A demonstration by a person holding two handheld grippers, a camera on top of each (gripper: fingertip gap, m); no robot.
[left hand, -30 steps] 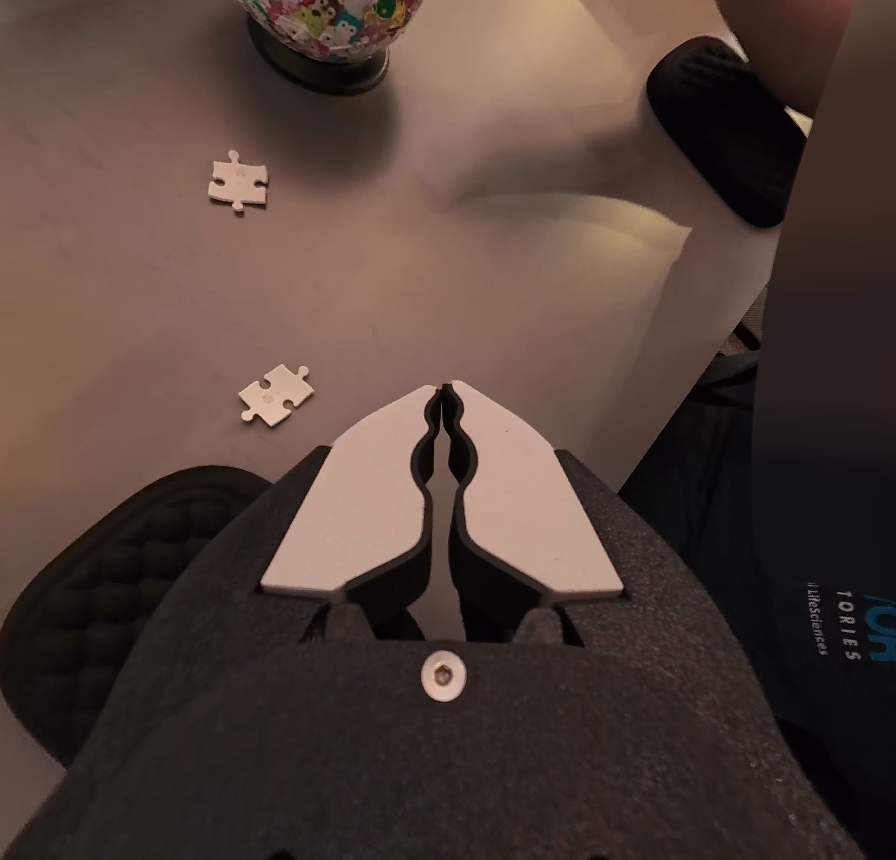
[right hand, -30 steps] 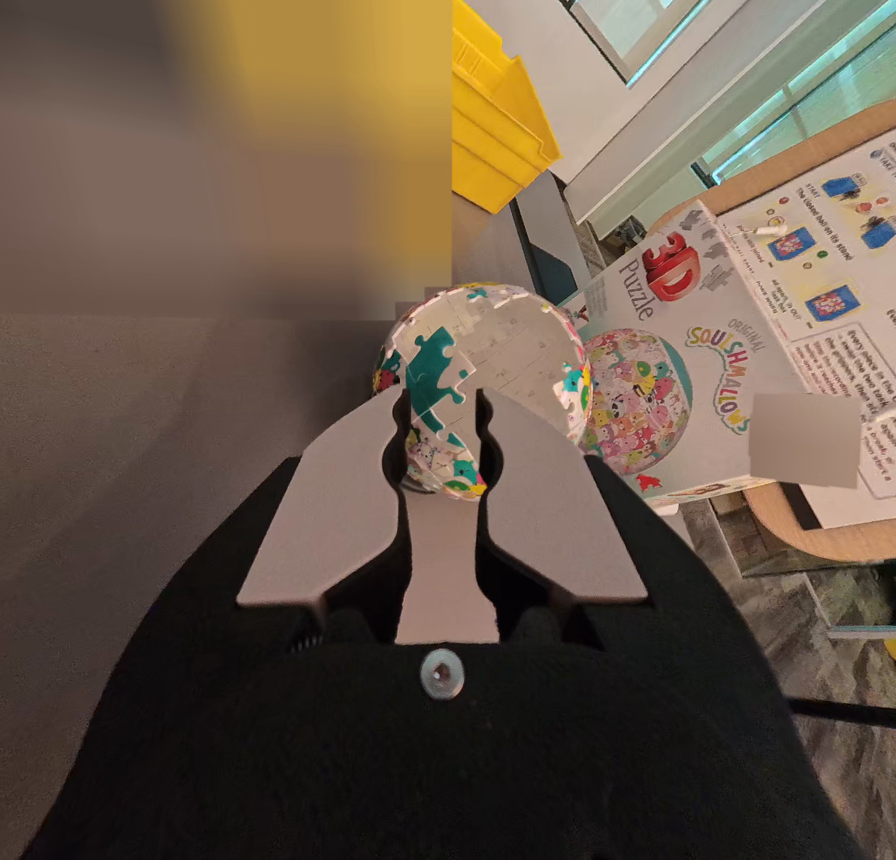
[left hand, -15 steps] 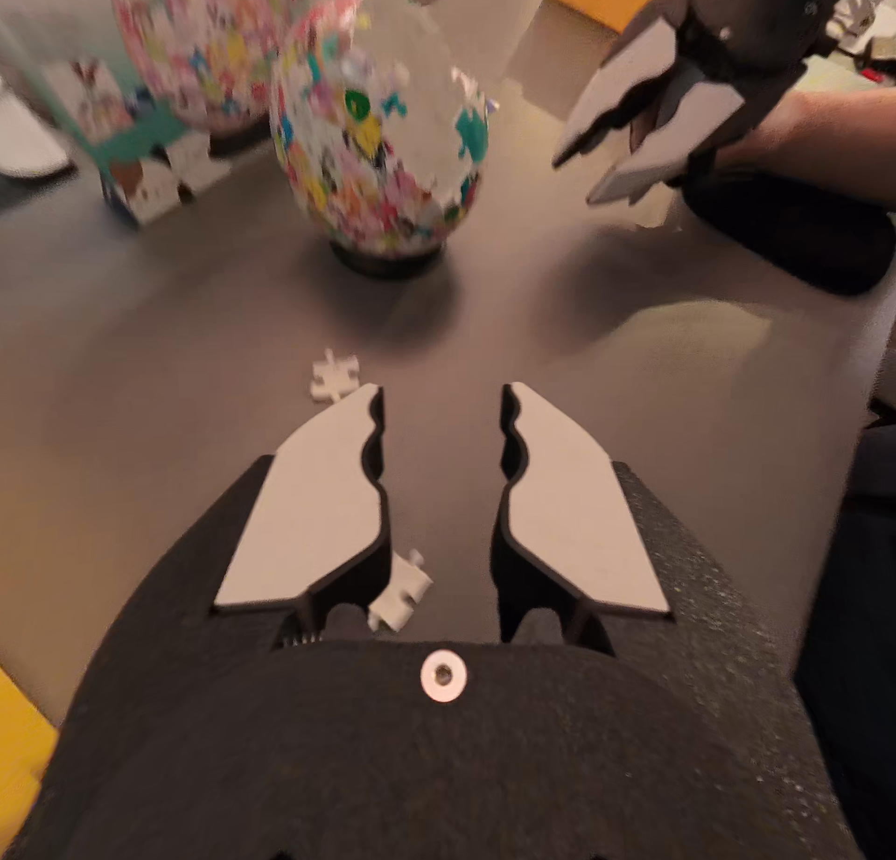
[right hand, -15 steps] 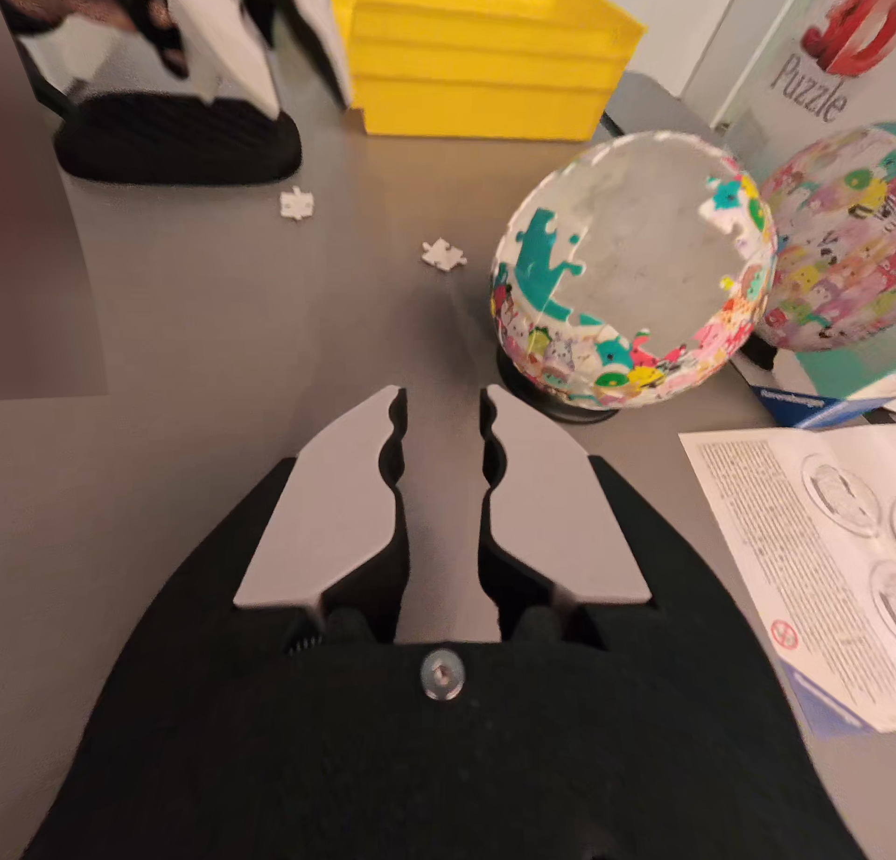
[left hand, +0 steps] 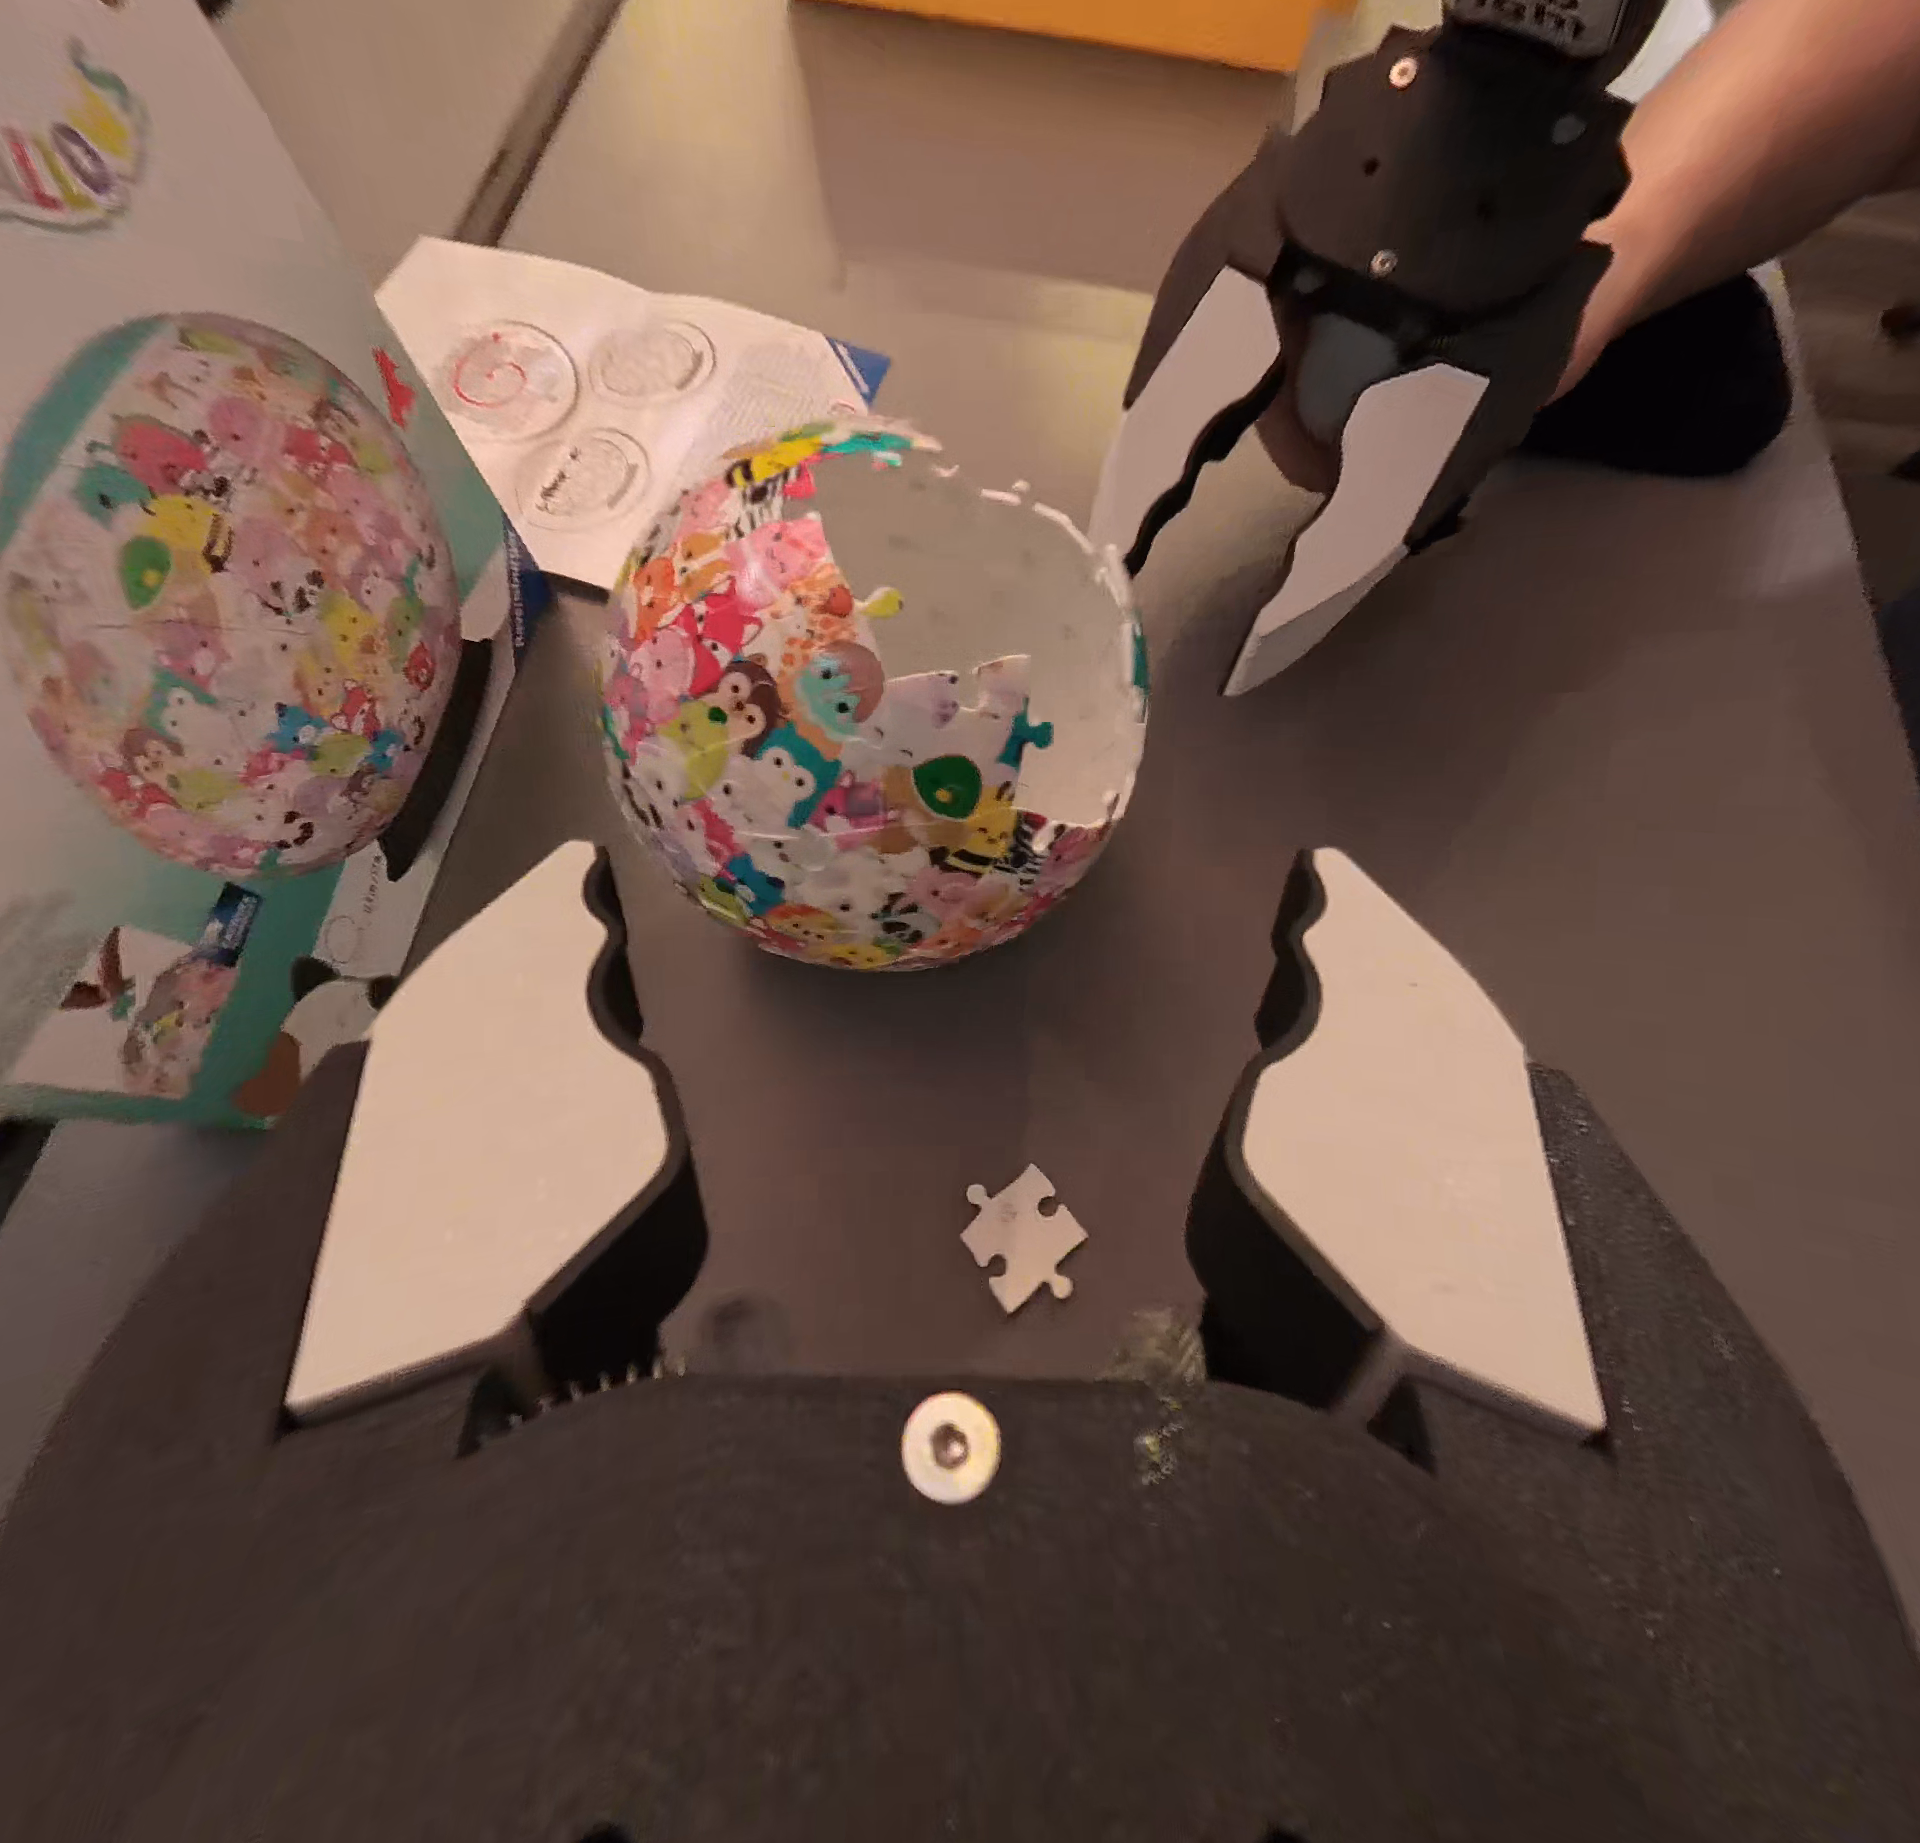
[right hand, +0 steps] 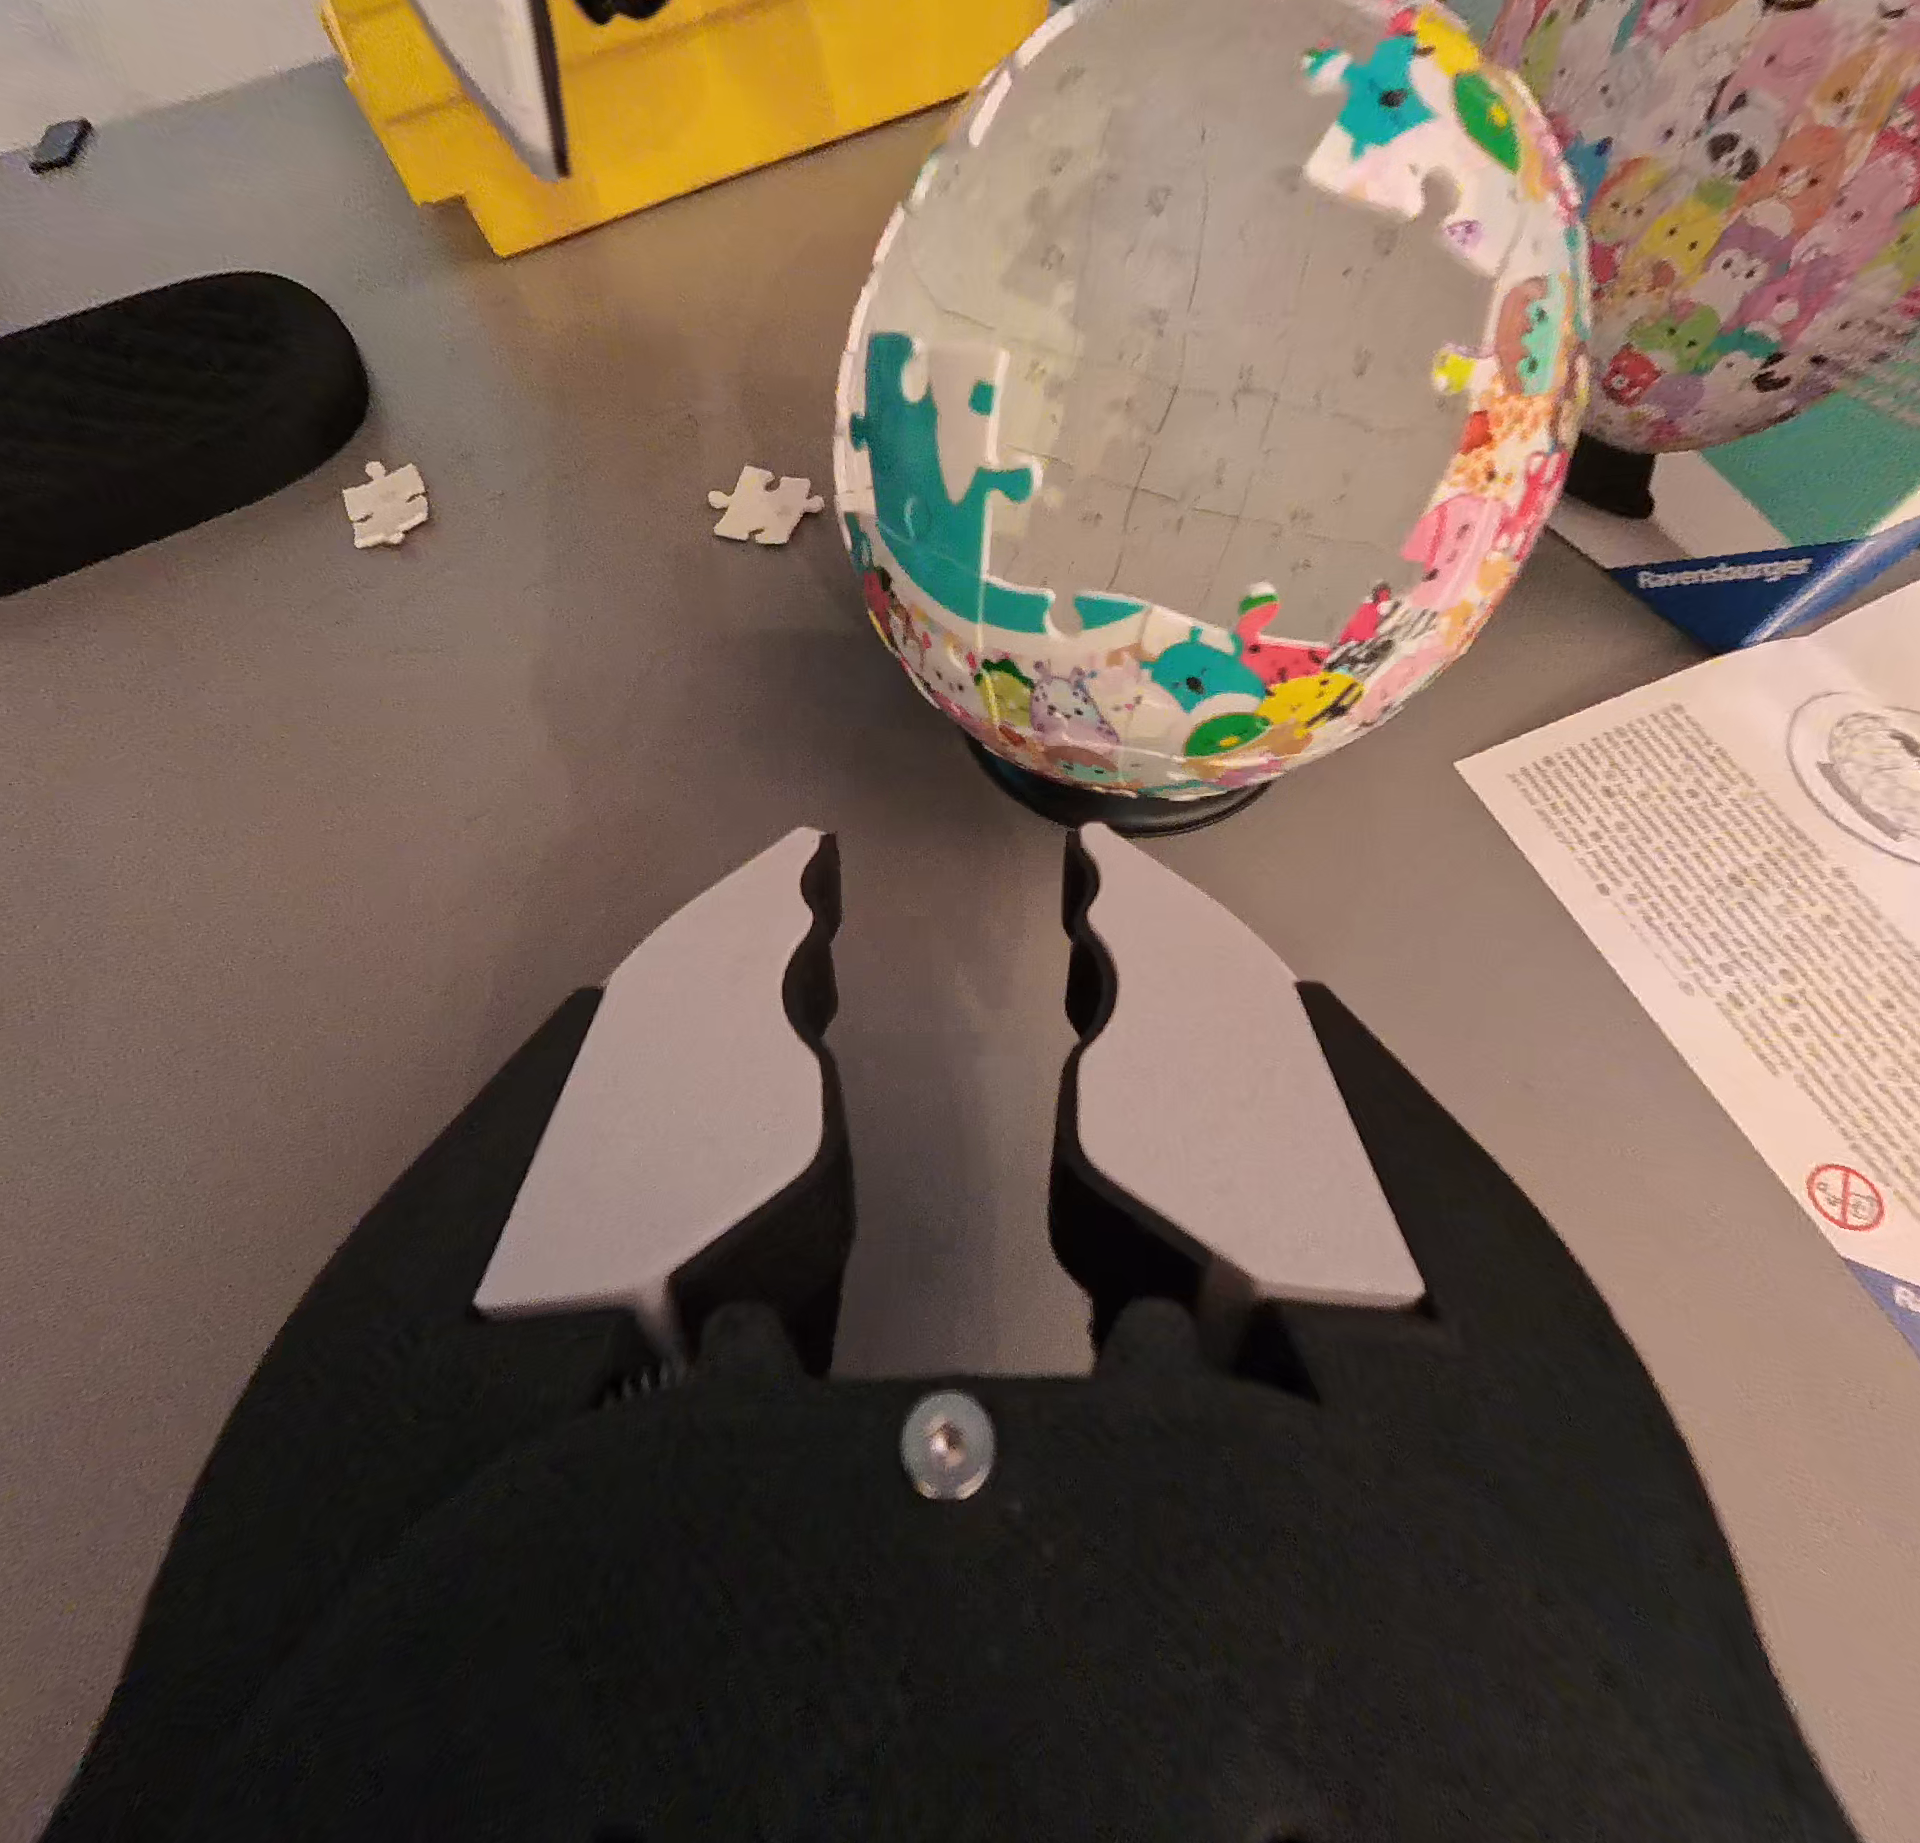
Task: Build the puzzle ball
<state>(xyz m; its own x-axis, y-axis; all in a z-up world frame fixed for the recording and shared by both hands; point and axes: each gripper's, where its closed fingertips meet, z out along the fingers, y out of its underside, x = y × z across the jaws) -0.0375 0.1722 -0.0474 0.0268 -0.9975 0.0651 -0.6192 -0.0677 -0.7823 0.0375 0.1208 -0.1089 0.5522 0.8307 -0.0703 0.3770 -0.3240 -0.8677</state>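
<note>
Right gripper (right hand: 948, 848): jaws parted, empty, above the grey surface (right hand: 416, 858).
Puzzle ball (right hand: 1205, 380): unfinished, on a black stand (right hand: 1122, 806) just ahead.
Loose pieces: white piece (right hand: 767, 505) beside the ball; another (right hand: 384, 503) near a black pad (right hand: 156, 411).
Right edge: instruction sheet (right hand: 1745, 920), puzzle box (right hand: 1766, 235).
Behind: yellow bin (right hand: 727, 79).

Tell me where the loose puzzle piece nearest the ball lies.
In the right wrist view, the puzzle piece lies white side up on the table, just left of the ball.

Half-built colourful puzzle ball (left hand: 873, 713) on black stand (right hand: 1122, 801), loose white pieces (left hand: 1023, 1237) nearby
</note>
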